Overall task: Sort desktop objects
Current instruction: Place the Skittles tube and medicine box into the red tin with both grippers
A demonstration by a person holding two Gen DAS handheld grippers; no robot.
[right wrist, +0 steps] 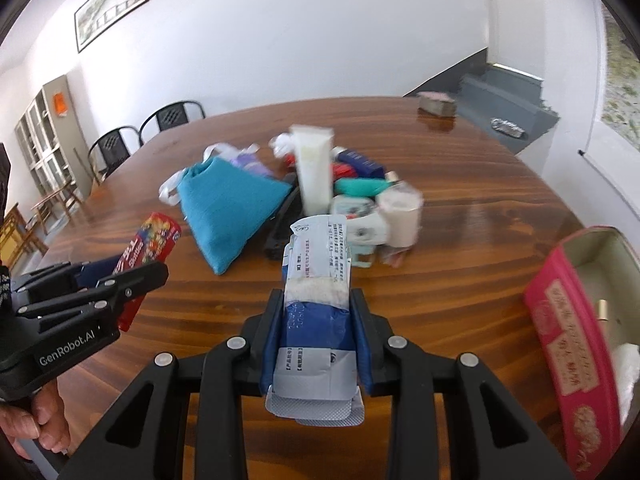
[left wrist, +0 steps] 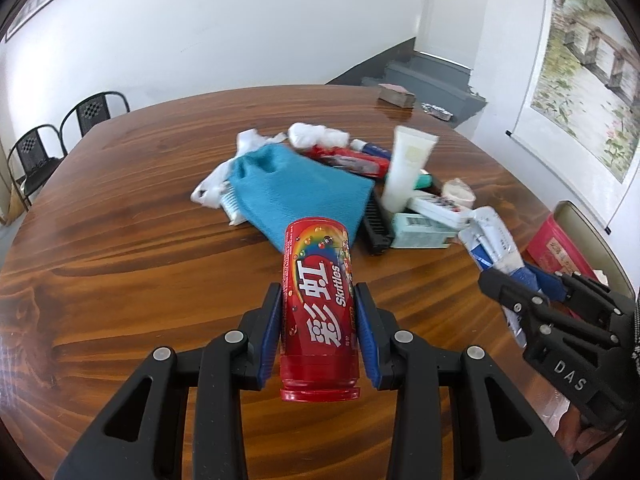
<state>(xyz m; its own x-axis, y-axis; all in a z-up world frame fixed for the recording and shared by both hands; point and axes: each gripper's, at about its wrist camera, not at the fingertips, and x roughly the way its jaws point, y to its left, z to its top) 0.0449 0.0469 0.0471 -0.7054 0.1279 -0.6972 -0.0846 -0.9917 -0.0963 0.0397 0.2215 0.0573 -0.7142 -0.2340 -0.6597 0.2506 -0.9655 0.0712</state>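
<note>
My left gripper is shut on a red Skittles can and holds it above the wooden table. My right gripper is shut on a white and blue packet with blister strips sticking out at its near end. The right gripper also shows in the left wrist view, and the left gripper with the can shows in the right wrist view. A pile lies mid-table: a teal pouch, a white tube standing upright, small boxes and white wrappers.
An open red tin box sits at the table's right edge with something white inside. A brown block and a foil strip lie at the far edge. Black chairs stand beyond the table on the left.
</note>
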